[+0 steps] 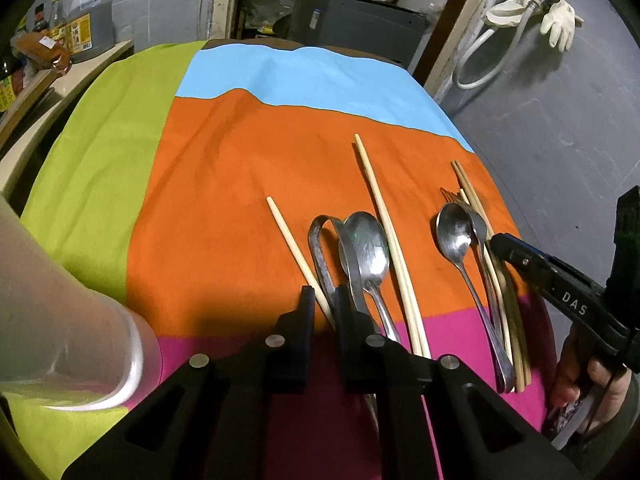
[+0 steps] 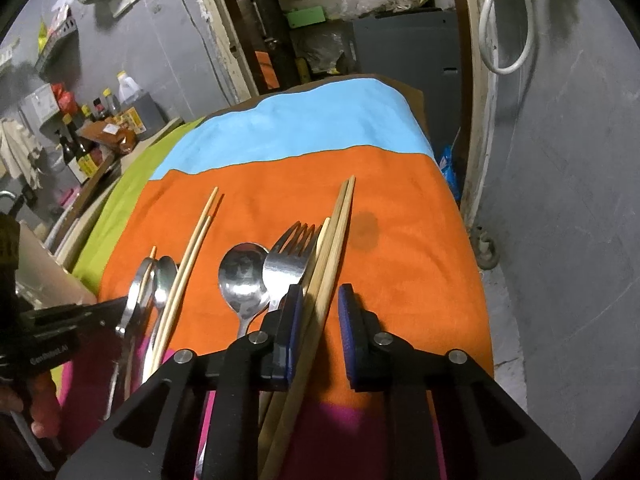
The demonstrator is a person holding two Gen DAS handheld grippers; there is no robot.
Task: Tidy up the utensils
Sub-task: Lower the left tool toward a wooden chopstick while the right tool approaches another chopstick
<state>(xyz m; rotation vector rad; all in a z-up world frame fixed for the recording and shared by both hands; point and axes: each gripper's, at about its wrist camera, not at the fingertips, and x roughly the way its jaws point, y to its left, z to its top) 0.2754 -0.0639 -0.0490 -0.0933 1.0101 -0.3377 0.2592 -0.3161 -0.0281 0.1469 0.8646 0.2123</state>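
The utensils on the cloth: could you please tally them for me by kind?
Chopsticks: 6
Spoons: 2
Fork: 1
Looped metal tongs: 1
Total: 10

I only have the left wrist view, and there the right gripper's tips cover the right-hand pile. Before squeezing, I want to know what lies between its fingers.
Observer: Chopsticks lie between the fingers of the right gripper. Orange cloth still shows between them and the right-hand pad.
Operator: Is the fork in there too?
Observer: No, the fork has its head just outside the left finger, beside a spoon.
Operator: Anything on the far side of the sticks?
Observer: Only a dark stain on the cloth.
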